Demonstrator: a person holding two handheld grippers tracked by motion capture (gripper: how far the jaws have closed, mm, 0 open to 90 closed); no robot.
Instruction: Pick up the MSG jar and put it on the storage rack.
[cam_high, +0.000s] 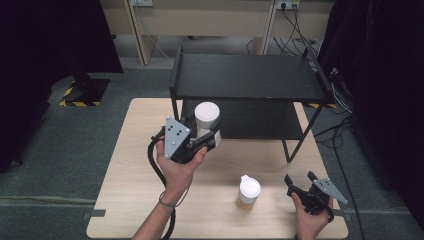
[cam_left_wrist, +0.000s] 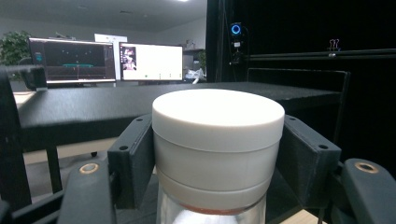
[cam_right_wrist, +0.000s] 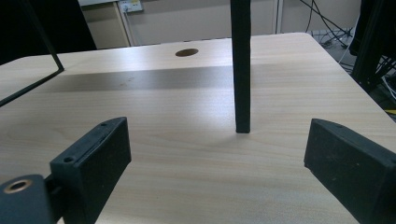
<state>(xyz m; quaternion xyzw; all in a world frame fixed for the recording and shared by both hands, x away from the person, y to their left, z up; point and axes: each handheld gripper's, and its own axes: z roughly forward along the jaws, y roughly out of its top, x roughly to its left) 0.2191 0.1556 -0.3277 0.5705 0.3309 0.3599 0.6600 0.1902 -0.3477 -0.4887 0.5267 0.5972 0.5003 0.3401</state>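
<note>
White-lidded jar (cam_left_wrist: 218, 140) in left hand-held gripper (cam_high: 202, 136)

From my station I see a light wooden desk (cam_high: 125, 165) standing on grey carpet floor (cam_high: 60, 150). A black two-tier shelf rack (cam_high: 245, 75) occupies the desk's far edge. Black curtains (cam_high: 50, 40) hang at the far left and right. Beige furniture panels (cam_high: 200, 17) line the far wall, with cables (cam_high: 295, 30) trailing below them. Yellow-black hazard tape (cam_high: 80, 102) marks the floor off the desk's far left corner. Two lit monitors (cam_left_wrist: 107, 60) stand beyond the rack.
</note>
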